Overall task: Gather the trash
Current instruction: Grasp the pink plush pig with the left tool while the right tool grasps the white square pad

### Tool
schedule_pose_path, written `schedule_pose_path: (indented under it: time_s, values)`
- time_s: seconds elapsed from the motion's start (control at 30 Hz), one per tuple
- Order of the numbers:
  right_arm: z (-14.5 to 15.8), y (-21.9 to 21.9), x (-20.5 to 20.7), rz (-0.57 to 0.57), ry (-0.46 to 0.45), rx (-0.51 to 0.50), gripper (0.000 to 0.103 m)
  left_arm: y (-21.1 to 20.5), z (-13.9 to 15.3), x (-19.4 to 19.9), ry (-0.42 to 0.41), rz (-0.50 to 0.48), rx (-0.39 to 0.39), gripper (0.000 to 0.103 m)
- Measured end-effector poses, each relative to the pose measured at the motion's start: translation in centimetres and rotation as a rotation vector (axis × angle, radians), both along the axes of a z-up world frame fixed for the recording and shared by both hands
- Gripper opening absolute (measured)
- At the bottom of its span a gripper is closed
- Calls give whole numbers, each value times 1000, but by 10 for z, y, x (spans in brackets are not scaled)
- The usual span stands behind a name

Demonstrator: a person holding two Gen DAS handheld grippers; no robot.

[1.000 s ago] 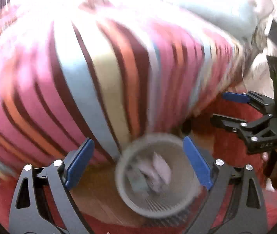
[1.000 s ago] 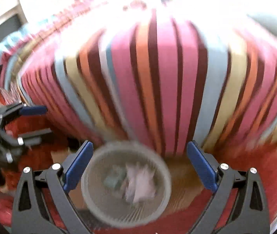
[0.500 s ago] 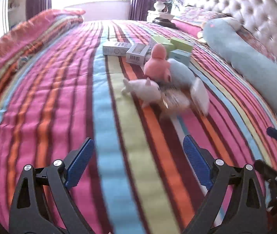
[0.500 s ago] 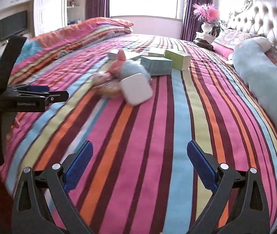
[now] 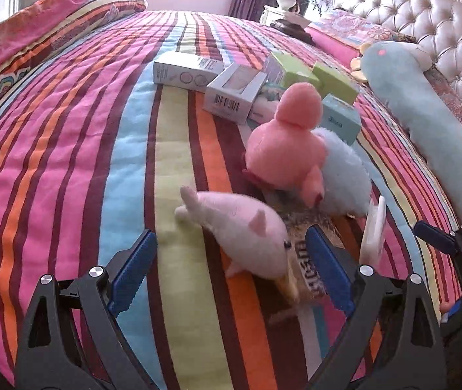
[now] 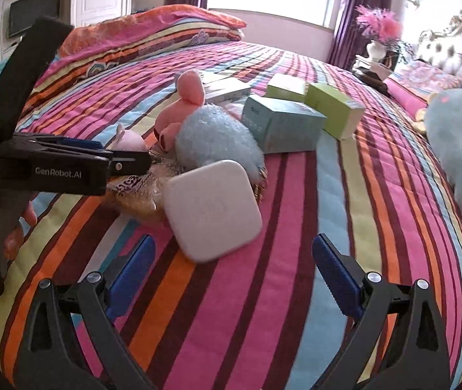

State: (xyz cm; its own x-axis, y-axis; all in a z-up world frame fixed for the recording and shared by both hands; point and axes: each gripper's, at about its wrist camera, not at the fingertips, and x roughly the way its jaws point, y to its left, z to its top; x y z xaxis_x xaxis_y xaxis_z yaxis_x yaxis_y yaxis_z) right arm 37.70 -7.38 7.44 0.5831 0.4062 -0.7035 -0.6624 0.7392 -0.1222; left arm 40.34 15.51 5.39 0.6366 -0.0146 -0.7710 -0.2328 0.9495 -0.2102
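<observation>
- The left gripper (image 5: 231, 268) hangs over the striped bed (image 5: 68, 162) with its jaws spread wide and nothing between the pads.
- A crinkled snack wrapper (image 5: 307, 273), brown and gold with dark lettering, lies on the bedspread just ahead of the left gripper, close by its right-hand blue pad and partly under a pale pink plush toy (image 5: 240, 230).
- The pale pink plush toy lies between the two left pads as seen from the left wrist, slightly beyond them; whether it touches either pad cannot be told.
- Behind it sit a larger salmon-pink plush (image 5: 286, 149) and a fluffy light-blue plush (image 5: 344, 175), touching each other.
- The right gripper (image 6: 234, 271) is also wide open and empty, held above the bedspread.
- A flat white square pack (image 6: 213, 208) lies just ahead of the right gripper, between its pads in line of sight but apart from them, resting against the wrapper.
- Further back are small cartons: a teal box (image 6: 283, 123), two green boxes (image 6: 333, 107) and white-grey boxes (image 5: 234, 91).
- A long light-blue bolster toy (image 5: 426, 110) lies along the tufted headboard (image 5: 426, 22) side.
</observation>
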Motion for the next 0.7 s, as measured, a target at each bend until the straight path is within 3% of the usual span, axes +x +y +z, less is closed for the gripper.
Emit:
schedule_pose_path:
  time_s: [0.2, 0.4, 0.43, 0.53, 0.7]
  values:
    - [-9, 18, 22, 23, 1, -71, 93, 12, -4, 7, 6, 15, 23, 90]
    - [-12, 22, 31, 51, 62, -43, 91, 13, -5, 12, 17, 33, 40, 90]
    - [-12, 21, 32, 52, 71, -37, 90, 12, -5, 13, 17, 31, 45, 88]
    - [-12, 17, 34, 79, 137, 17, 64, 13, -6, 13, 19, 27, 77, 70]
    - [-9, 10, 25, 73, 152, 45, 60, 26, -3, 4, -4, 28, 27, 47]
